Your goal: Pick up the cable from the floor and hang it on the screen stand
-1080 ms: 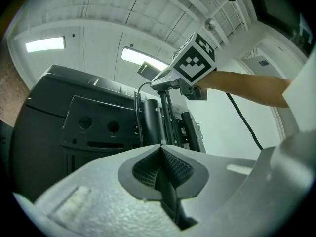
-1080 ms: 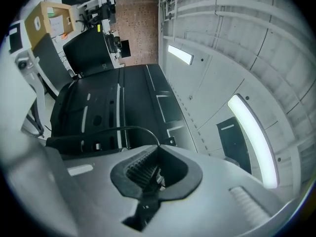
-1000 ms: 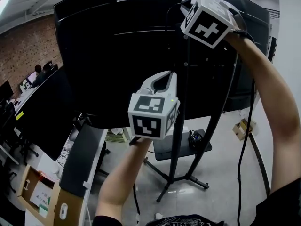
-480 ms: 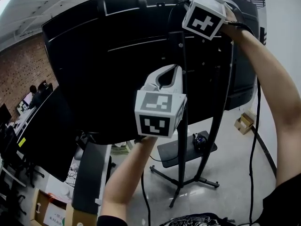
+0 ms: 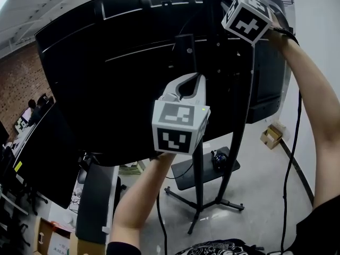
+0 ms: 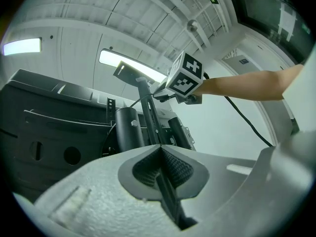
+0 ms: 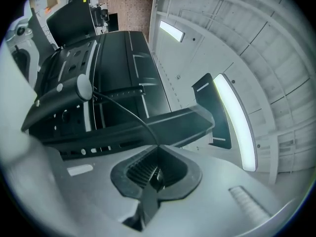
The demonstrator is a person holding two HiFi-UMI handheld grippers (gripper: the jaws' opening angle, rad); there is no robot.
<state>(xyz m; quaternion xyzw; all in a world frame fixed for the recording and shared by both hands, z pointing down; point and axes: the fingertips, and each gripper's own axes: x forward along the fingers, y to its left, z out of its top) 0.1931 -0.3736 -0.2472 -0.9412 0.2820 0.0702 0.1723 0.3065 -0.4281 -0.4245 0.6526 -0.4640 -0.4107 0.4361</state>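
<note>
the right hand-held gripper (image 7: 157, 151), clamping the cable (image 7: 123, 110), has swung past the screen stand (image 5: 199, 169), so hanging looks close; the left hand-held gripper (image 6: 159, 149) is closed, empty.

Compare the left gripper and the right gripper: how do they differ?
The right gripper is high up, near the top of the screen stand; the left gripper sits lower, in front of the screen. The right gripper pinches a thin cable; the left gripper grips nothing. Both have their jaws closed.
</note>
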